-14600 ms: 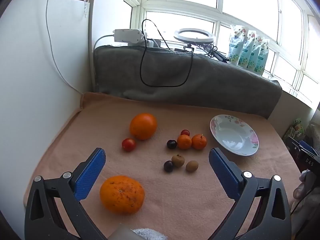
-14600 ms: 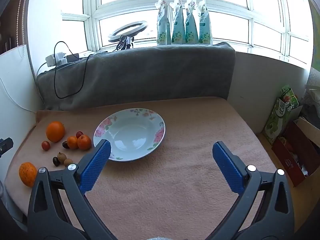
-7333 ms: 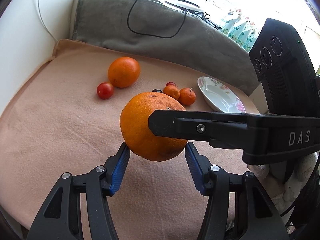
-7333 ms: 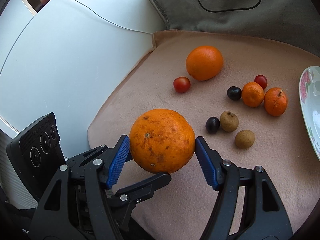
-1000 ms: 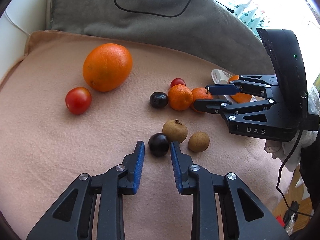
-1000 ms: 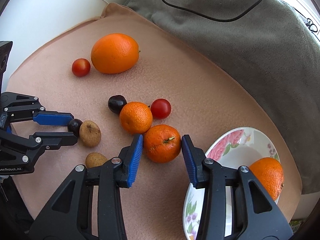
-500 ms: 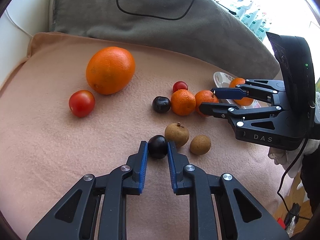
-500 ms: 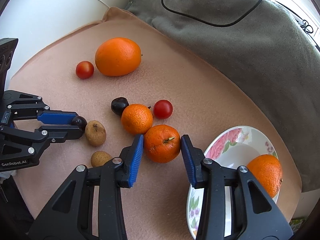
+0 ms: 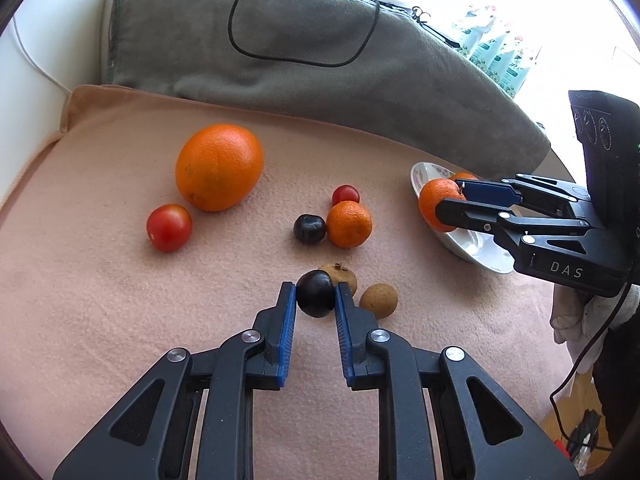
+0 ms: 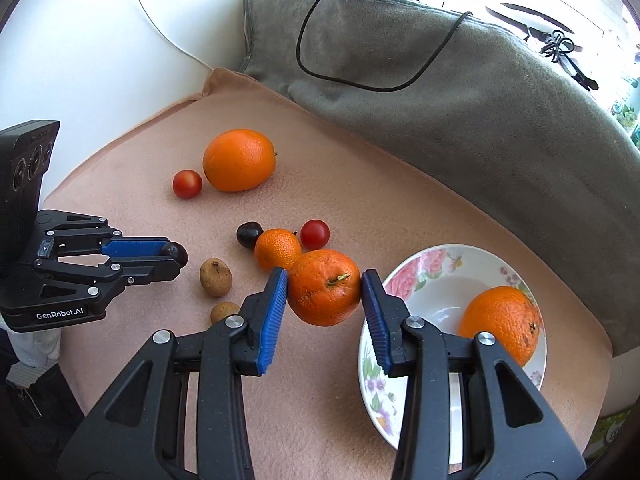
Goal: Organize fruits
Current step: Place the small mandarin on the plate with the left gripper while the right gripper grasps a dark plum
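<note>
- Table point(image 10: 400, 208): covered in a pinkish blanket; a grey blanket point(image 10: 440, 80) with a black cable runs along its far edge. All the fruit lies on it.
- Plate point(image 10: 440, 264): white with a floral rim, at the right end of the table. It sits just right of and below the right claw, well apart from the left claw, so the right hand is much the nearer.
- Loose large orange point(image 10: 239, 159): at the far left of the table, no claw near it.
- Orange on the plate point(image 10: 500, 318): rests on the plate's right half, leaving bare plate on the side nearest the right claw.
- Right claw point(image 10: 325, 286): clamped on the stemmed tangerine, pads pressing both flanks.
- Stemmed tangerine point(image 10: 325, 286): appears lifted clear of the blanket, stem toward the camera; the plate rim lies directly to its right. Judgement: a short carry rightward brings it over the bare part.
- Second tangerine point(image 10: 277, 249): on the table, just behind the held one.
- Left claw point(image 9: 315, 300): closed on the dark plum, both pads touching it.
- Dark plum point(image 9: 315, 294): held low, near the blanket, beside two brown longans point(image 9: 378, 301). The plate lies far to its right, beyond the right claw.
- Other small fruit: a second plum point(image 9: 309, 229) and two cherry tomatoes point(image 9: 169, 227), untouched.
</note>
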`<state>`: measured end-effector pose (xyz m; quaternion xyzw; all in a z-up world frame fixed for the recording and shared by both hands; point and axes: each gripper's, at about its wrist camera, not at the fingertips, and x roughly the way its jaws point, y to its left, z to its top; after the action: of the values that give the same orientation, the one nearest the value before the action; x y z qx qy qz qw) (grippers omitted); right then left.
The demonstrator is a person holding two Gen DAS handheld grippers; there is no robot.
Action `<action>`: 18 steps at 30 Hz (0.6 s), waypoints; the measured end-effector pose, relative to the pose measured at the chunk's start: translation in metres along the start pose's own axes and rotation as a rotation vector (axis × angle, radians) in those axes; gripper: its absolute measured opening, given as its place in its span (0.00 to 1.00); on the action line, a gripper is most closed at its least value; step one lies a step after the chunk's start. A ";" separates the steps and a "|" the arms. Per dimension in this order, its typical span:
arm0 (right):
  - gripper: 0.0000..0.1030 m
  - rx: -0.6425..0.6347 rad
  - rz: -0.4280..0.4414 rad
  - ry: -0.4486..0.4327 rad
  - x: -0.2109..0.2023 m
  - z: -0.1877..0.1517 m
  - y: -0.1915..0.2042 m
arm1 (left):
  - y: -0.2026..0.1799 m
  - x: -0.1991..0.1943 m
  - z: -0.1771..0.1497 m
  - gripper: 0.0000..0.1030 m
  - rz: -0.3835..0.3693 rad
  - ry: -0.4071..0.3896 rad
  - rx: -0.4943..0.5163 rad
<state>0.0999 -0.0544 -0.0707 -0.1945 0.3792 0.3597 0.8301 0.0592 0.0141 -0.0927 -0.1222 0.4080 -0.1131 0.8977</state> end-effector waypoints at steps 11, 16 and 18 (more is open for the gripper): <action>0.39 0.163 -0.078 -0.063 -0.049 -0.035 -0.053 | -0.031 0.009 0.020 0.17 -0.043 -0.024 0.053; 0.39 0.247 -0.114 -0.071 -0.065 -0.056 -0.083 | -0.051 0.015 0.027 0.17 -0.062 -0.024 0.089; 0.39 0.270 -0.124 -0.070 -0.067 -0.063 -0.091 | -0.059 0.019 0.030 0.17 -0.074 -0.024 0.102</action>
<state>0.1058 -0.1827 -0.0548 -0.0917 0.3822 0.2599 0.8820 0.0877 -0.0438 -0.0684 -0.0924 0.3862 -0.1653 0.9028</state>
